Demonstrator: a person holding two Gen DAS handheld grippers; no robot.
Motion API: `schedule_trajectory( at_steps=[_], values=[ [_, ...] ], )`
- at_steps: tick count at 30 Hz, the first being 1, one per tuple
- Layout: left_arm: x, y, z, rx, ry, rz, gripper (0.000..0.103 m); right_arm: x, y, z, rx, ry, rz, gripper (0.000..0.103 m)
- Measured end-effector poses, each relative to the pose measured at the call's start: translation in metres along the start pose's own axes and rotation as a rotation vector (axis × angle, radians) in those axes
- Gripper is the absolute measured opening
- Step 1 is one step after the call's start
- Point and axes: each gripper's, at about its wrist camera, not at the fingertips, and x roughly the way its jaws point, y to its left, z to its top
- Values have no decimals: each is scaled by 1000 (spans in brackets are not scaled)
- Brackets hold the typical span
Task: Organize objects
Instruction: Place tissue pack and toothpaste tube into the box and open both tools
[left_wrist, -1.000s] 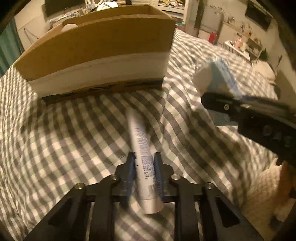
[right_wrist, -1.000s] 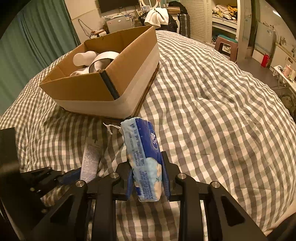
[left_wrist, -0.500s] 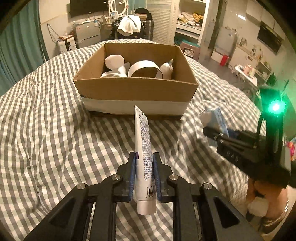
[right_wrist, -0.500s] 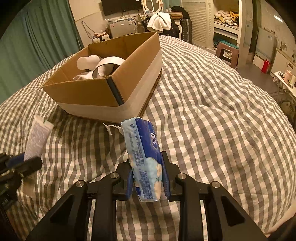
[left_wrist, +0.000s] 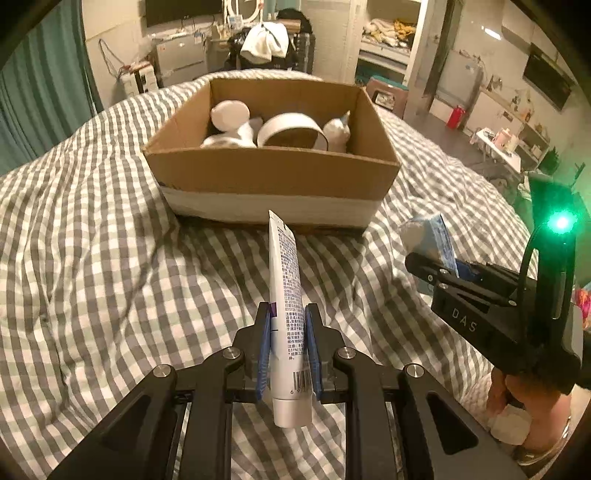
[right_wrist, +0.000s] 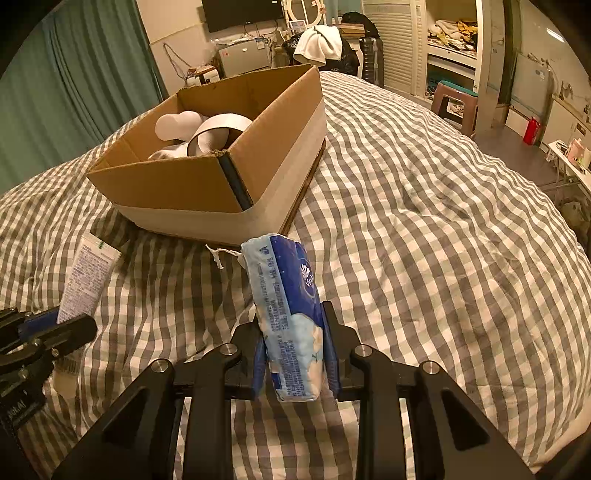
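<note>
Both grippers loaded, held above the bedspread short of the box.

Left gripper (left_wrist: 287, 347) clamps a white tube (left_wrist: 286, 295), crimped end pointing up-frame at the box (left_wrist: 273, 177) at centre top. Right gripper (right_wrist: 295, 354) pinches a blue tissue pack (right_wrist: 290, 306) at lower centre; box sits upper left of that frame. Box open-topped: holds a tape roll (left_wrist: 291, 129), a white round-capped bottle (left_wrist: 231, 118), another white item at right, not identifiable. Checked bedspread (right_wrist: 424, 229) lies between grippers and box. Green light (left_wrist: 561, 222) glows on the right gripper's body, right edge of the left view.
</note>
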Motion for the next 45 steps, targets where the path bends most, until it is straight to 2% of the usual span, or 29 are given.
schedule_trajectory(
  at_steps=[2,7,15,20,22,24,27,31,34,37,41,45],
  values=[
    [-5,4,-1,14,-27,20,18,-2,1,0,1,-4,5,25],
    [-9,14,3,9,-60,3,18,-14,10,4,-32,-38,-11,25],
    [-23,35,15,6,-99,-11,18,-43,33,18,-79,-86,27,25],
    [-34,37,49,11,-125,-26,18,-80,59,51,-123,-171,28,25],
    [-43,38,67,16,-156,-34,18,-94,67,66,-135,-214,30,25],
    [-53,36,82,34,-195,-4,18,-108,77,87,-149,-267,34,25],
    [-57,41,104,28,-237,-37,18,-115,83,110,-153,-296,46,25],
    [-47,49,129,21,-254,-108,18,-108,91,136,-149,-301,67,25],
    [-31,48,140,25,-257,-120,18,-90,90,149,-129,-273,64,25],
    [-9,45,146,39,-233,-112,18,-59,84,158,-96,-204,53,25],
    [20,44,144,37,-191,-137,18,-24,74,158,-58,-138,55,25],
    [41,46,139,44,-158,-103,18,-2,65,149,-29,-93,76,26]
  ],
)
